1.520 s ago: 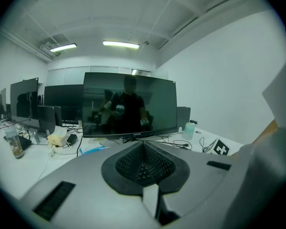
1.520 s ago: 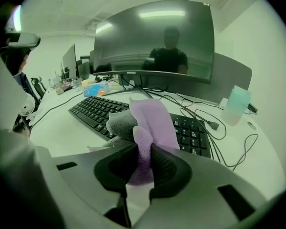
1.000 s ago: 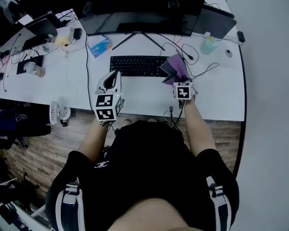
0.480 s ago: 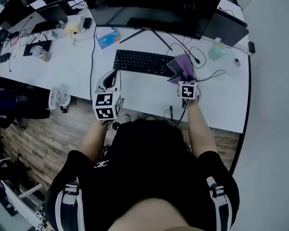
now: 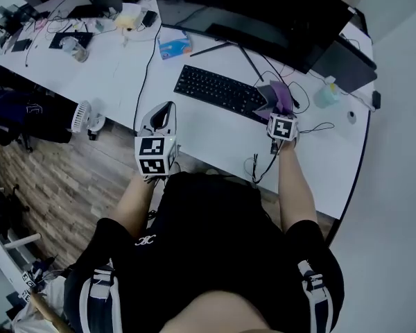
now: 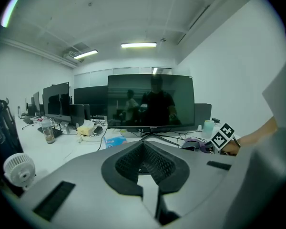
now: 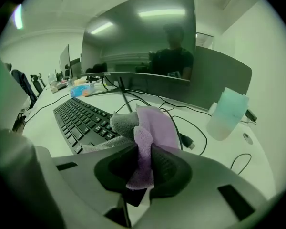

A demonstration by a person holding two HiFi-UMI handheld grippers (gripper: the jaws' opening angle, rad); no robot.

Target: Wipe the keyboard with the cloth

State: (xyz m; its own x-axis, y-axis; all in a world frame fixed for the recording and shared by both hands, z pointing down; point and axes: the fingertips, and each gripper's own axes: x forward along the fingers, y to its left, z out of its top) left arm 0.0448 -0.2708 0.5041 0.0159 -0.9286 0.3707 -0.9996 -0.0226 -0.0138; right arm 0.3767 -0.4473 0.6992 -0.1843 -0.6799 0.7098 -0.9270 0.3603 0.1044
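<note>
Stretching across the white desk (image 5: pixel 215 136), the black keyboard (image 5: pixel 218 92) ran its long axis from upper left to lower right in the head view, in line with the big monitor (image 5: pixel 277 12) behind it. At its right end sat the purple cloth (image 7: pixel 150 130), bunched up and pinched firmly between the jaws of the right gripper (image 7: pixel 143 162). Over by the desk's front edge, the left gripper (image 6: pixel 143 157) pointed at the monitor, jaws pressed together on nothing. A pale bottle (image 5: pixel 326 94) stood near the cloth, to its right.
</note>
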